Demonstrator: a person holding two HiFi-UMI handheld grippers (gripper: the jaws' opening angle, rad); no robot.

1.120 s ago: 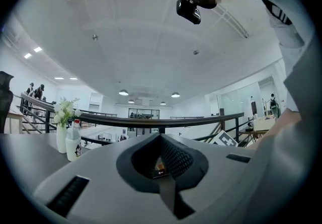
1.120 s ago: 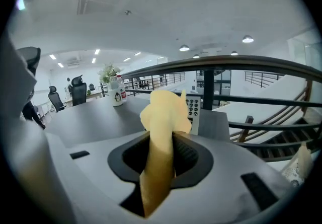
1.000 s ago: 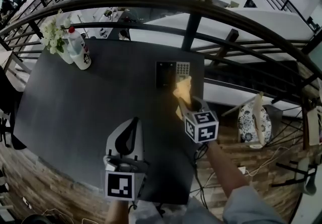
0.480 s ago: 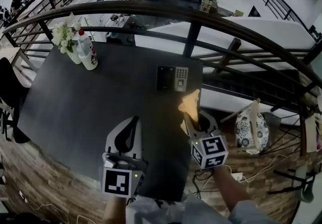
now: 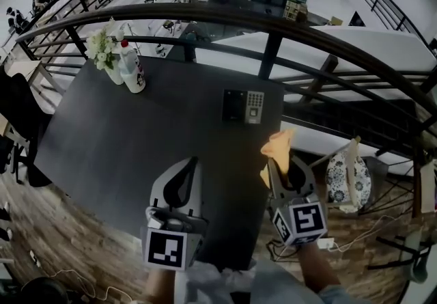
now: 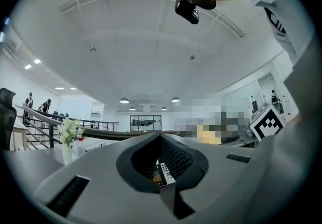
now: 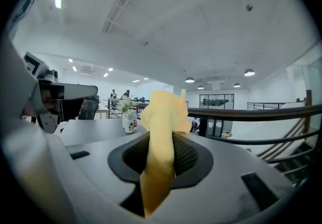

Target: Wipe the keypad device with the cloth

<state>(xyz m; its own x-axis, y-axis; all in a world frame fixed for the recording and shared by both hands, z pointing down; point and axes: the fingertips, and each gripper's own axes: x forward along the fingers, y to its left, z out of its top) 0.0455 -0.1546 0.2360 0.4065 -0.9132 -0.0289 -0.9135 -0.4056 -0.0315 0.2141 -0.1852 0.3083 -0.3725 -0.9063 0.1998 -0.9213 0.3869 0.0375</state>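
The keypad device (image 5: 244, 106), a black panel with a silver key block, lies flat near the dark table's (image 5: 123, 145) far right edge. A small part of the keypad device (image 6: 162, 172) shows through the hollow of the left jaws. My right gripper (image 5: 280, 162) hangs over the table's right edge, well short of the device, shut on a yellow cloth (image 5: 278, 144). That cloth (image 7: 163, 112) sticks up out of the right gripper (image 7: 166, 140). My left gripper (image 5: 193, 161) is over the near middle of the table, its tips together and nothing held; the left gripper view shows my left gripper (image 6: 161, 137) shut too.
A vase of white flowers (image 5: 106, 50) and a red-capped bottle (image 5: 134, 70) stand at the table's far left corner. A dark railing (image 5: 273, 39) curves behind the table. A patterned bag (image 5: 347, 180) sits on the floor to the right, and a black chair (image 5: 13, 118) to the left.
The right gripper with the cloth has drawn back from the keypad device toward me and the table's right edge. The left gripper has kept its place.
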